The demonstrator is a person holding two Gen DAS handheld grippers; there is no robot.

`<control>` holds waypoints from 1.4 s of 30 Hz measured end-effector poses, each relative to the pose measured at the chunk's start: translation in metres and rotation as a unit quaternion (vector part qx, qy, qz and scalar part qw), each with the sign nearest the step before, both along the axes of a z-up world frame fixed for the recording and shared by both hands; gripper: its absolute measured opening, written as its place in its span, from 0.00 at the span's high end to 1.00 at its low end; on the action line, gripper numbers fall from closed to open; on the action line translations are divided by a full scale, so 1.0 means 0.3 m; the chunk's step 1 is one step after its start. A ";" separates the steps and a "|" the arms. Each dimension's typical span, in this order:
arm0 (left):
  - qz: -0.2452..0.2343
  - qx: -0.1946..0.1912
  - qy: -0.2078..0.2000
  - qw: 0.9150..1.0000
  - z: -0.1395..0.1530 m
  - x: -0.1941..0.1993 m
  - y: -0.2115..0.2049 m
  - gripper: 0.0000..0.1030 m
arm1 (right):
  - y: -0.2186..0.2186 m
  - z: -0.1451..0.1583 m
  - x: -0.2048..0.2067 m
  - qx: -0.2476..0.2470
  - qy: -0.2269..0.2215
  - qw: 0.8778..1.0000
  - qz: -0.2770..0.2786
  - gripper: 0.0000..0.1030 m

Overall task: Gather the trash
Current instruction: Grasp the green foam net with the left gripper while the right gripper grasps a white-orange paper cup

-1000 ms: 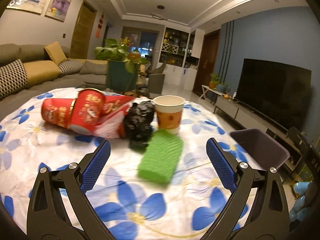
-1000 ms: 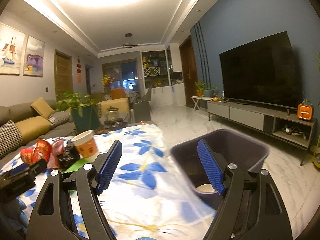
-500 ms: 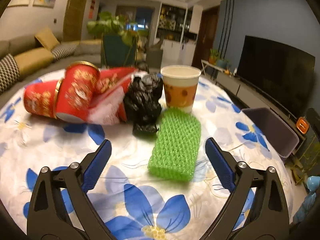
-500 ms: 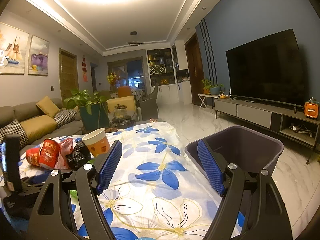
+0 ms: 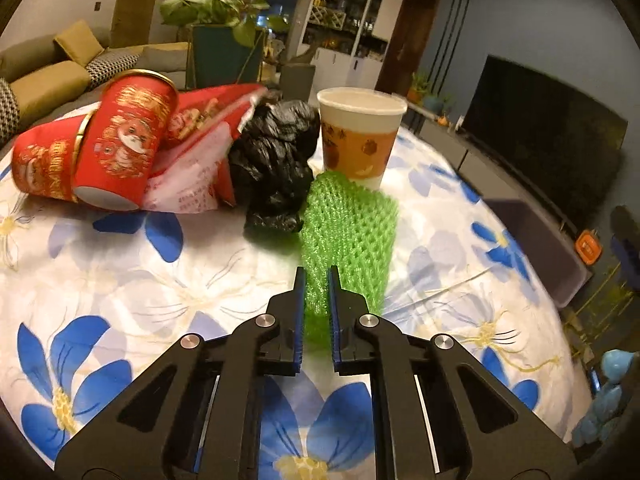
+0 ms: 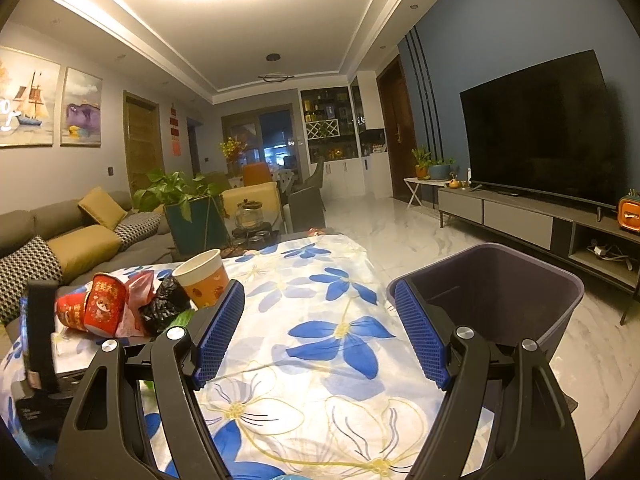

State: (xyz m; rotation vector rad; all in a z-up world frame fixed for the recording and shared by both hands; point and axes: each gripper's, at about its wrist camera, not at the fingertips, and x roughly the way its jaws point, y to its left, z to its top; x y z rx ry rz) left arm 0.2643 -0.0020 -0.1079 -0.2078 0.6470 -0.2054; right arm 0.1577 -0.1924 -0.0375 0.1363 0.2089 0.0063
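Flowered tablecloth fills the left wrist view; most trash is uncollected. Upper left: red cups; centre: black bag, paper cup. Your left gripper pinches the green foam net's near end. Right gripper gapes wide, bin beyond its right finger.

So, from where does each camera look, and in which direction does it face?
Left wrist: sits behind the left gripper, angled down at the green foam net it pinches.
Right wrist: sits behind the open right gripper, facing across the table toward the bin.
Shared: paper cup, black bag.
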 end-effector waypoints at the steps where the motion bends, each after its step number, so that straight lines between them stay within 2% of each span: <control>1: 0.003 -0.006 -0.012 1.000 0.014 -0.023 0.009 0.91 | 0.007 0.003 0.003 -0.002 0.000 1.000 0.002 0.26; 6: 0.025 -0.023 -0.063 0.997 0.093 -0.124 0.071 0.91 | 0.042 0.021 0.031 -0.008 0.001 1.000 0.013 0.26; 10: 0.064 -0.043 -0.102 0.992 0.169 -0.195 0.160 0.91 | 0.088 0.040 0.072 -0.008 0.001 1.000 0.028 0.26; 16: 0.107 -0.037 -0.145 0.983 0.241 -0.226 0.248 0.91 | 0.201 0.066 0.175 -0.012 0.008 0.999 0.051 0.27; 24: 0.135 -0.037 -0.154 0.978 0.265 -0.172 0.318 0.91 | 0.343 0.067 0.348 -0.043 0.031 0.996 0.065 0.40; 30: 0.145 -0.034 -0.164 0.975 0.272 -0.134 0.338 0.91 | 0.383 0.050 0.447 -0.063 0.050 0.995 0.055 0.49; 36: 0.139 -0.031 -0.167 0.976 0.263 -0.113 0.339 0.91 | 0.381 0.019 0.483 -0.071 0.075 0.993 0.061 0.60; 42: 0.131 -0.028 -0.166 0.977 0.258 -0.121 0.325 0.91 | 0.346 0.007 0.472 -0.046 0.096 0.991 0.078 0.72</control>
